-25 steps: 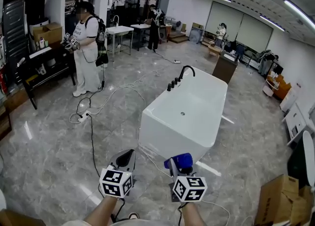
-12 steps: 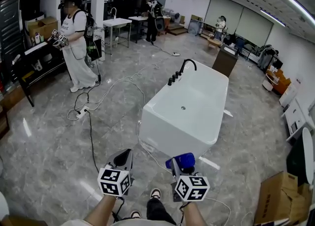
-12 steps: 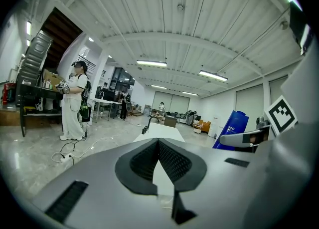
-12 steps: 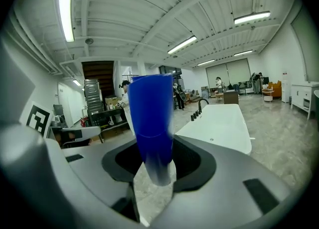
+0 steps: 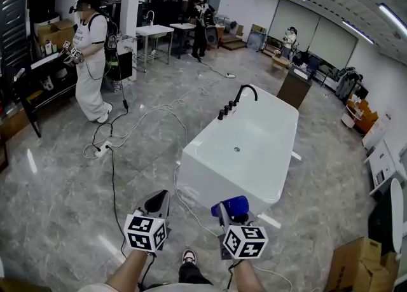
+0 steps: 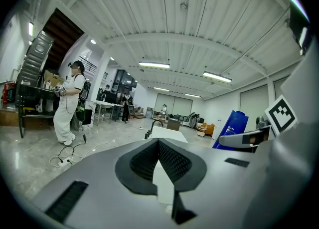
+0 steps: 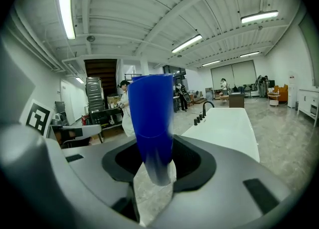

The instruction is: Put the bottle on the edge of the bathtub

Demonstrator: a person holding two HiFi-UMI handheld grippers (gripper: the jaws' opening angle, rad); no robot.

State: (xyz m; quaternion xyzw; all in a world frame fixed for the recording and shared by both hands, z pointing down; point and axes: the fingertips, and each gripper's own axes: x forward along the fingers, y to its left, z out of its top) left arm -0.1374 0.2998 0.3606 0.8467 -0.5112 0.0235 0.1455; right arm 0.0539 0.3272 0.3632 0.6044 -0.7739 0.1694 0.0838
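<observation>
A white bathtub (image 5: 205,137) stands on the marble floor ahead, with a black faucet (image 5: 245,91) at its far left rim. My right gripper (image 5: 227,212) is shut on a blue bottle (image 5: 231,206), held in the air just short of the tub's near end. In the right gripper view the blue bottle (image 7: 152,123) stands up between the jaws, with the bathtub (image 7: 227,125) beyond on the right. My left gripper (image 5: 159,202) hangs beside it, shut and holding nothing; its pads (image 6: 149,155) meet at the tips. From there the blue bottle (image 6: 232,127) shows at the right.
A person in white (image 5: 89,62) with grippers stands at the left by a black rack (image 5: 38,81). Cables (image 5: 113,157) trail over the floor left of the tub. A cardboard box (image 5: 357,264) sits at the bottom right. More people and tables are at the back.
Both grippers keep their places in the view and the bottle stays held. The tub has drawn slightly nearer, my shoe shows below, and the person in white has moved left.
</observation>
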